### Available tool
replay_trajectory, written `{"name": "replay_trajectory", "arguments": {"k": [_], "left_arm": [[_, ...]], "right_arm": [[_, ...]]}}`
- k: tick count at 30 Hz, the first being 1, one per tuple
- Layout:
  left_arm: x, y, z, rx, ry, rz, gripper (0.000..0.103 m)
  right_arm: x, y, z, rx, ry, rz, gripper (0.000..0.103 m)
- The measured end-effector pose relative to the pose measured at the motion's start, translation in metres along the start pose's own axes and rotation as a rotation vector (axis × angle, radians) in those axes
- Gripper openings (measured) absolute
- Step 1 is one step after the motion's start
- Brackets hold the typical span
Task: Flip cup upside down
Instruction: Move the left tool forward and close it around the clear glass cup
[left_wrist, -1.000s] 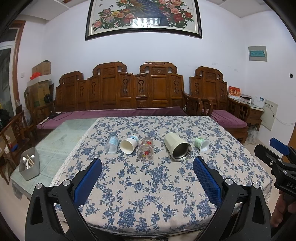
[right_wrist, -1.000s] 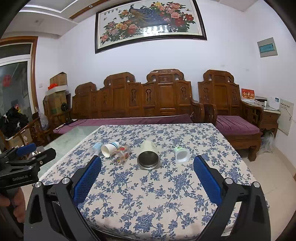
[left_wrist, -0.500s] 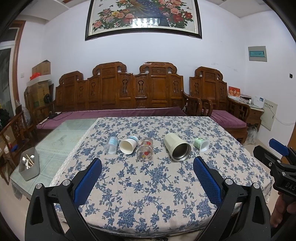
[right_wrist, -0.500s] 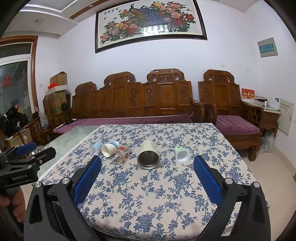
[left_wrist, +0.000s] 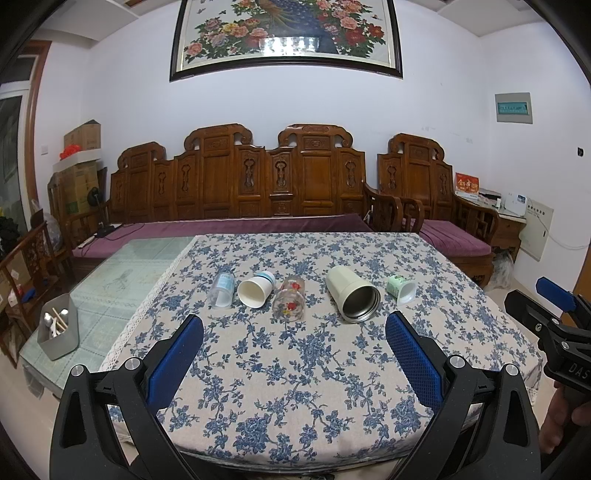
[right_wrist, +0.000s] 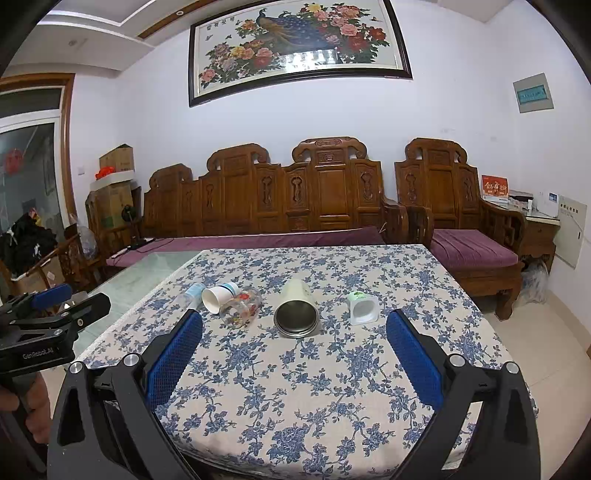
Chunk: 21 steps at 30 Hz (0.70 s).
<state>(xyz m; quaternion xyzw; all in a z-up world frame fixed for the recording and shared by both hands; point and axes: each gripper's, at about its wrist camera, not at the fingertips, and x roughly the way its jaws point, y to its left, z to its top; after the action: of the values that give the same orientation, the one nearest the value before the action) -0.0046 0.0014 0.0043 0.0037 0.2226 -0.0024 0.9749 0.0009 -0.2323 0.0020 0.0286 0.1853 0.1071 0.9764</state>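
Several cups lie on their sides in a row on the blue floral tablecloth (left_wrist: 295, 369): a clear plastic cup (left_wrist: 222, 290), a white paper cup (left_wrist: 255, 289), a glass with red flowers (left_wrist: 290, 303), a cream steel tumbler (left_wrist: 352, 298) and a small green-and-white cup (left_wrist: 401, 288). They also show in the right wrist view, with the tumbler (right_wrist: 297, 313) in the middle. My left gripper (left_wrist: 294, 362) and my right gripper (right_wrist: 294, 360) are both open, empty, and hover near the table's front edge, well short of the cups.
A grey box of utensils (left_wrist: 59, 332) sits on the bare glass tabletop at the left. A carved wooden sofa (left_wrist: 258, 192) with purple cushions stands behind the table. A side cabinet (right_wrist: 539, 229) stands at the right wall.
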Motion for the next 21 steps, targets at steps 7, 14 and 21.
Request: {"name": "replay_trajectory", "arguments": {"k": [7, 14, 21], "left_arm": [[0.013, 0.000, -0.003, 0.010, 0.042, -0.012, 0.095], [0.062, 0.002, -0.007, 0.052, 0.150, -0.035, 0.095], [0.115, 0.011, -0.005, 0.096, 0.234, -0.027, 0.095]], "right_arm": [[0.009, -0.002, -0.006, 0.005, 0.021, 0.001, 0.100], [0.051, -0.015, -0.018, 0.016, 0.093, 0.012, 0.100], [0.108, -0.027, -0.028, 0.016, 0.185, 0.021, 0.100]]}}
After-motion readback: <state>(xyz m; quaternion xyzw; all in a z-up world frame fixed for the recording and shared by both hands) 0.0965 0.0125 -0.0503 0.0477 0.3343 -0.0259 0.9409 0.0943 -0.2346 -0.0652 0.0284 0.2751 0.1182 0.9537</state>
